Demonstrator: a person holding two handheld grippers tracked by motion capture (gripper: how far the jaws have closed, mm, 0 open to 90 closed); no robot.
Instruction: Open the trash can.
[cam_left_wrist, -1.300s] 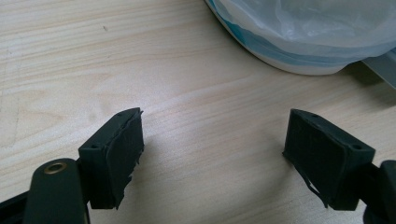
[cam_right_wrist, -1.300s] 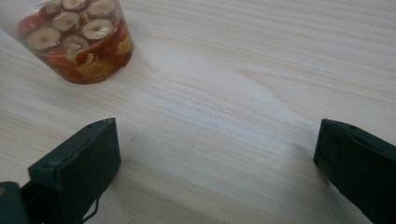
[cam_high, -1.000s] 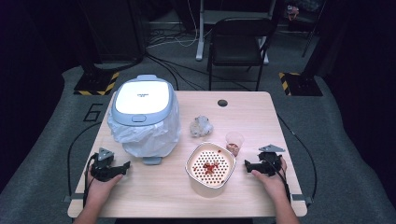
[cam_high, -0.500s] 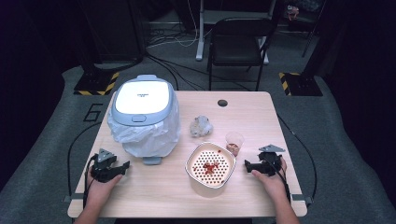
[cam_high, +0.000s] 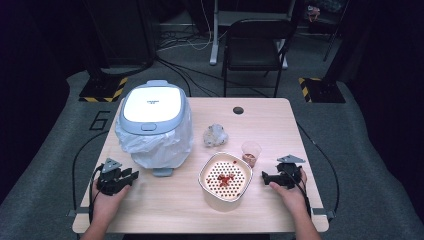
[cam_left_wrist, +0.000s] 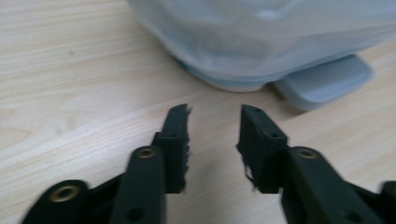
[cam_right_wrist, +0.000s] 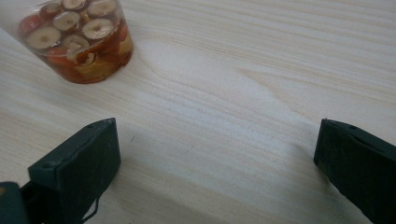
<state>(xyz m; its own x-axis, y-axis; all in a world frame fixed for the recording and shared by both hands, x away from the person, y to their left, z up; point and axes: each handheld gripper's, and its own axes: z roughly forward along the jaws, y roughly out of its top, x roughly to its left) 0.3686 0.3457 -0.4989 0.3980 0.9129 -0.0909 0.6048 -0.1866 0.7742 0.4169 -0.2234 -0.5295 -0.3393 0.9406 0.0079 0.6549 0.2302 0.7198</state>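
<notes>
A white and blue rice cooker (cam_high: 155, 107) stands at the table's back left, its body wrapped in a clear plastic bag (cam_high: 160, 145). My left gripper (cam_high: 131, 176) hovers just in front of it, at the front left. In the left gripper view, my left gripper (cam_left_wrist: 214, 125) points at the cooker's base (cam_left_wrist: 243, 70). Its jaws have just been closing and stand half apart with nothing between them. My right gripper (cam_high: 265, 178) rests at the front right. It is wide open (cam_right_wrist: 217, 149) over bare wood, near a clear cup of red fruit slices (cam_right_wrist: 77, 37).
A white pot (cam_high: 225, 181) with a perforated tray and red bits stands between my hands. The cup (cam_high: 251, 151) sits just behind it. A crumpled plastic wad (cam_high: 215, 135) lies mid-table. A grey tab (cam_left_wrist: 322, 81) juts from the cooker's base. A chair (cam_high: 257, 47) stands beyond the table.
The left gripper's jaws have narrowed, and the left hand has risen slightly. The right hand and everything on the table have stayed put.
</notes>
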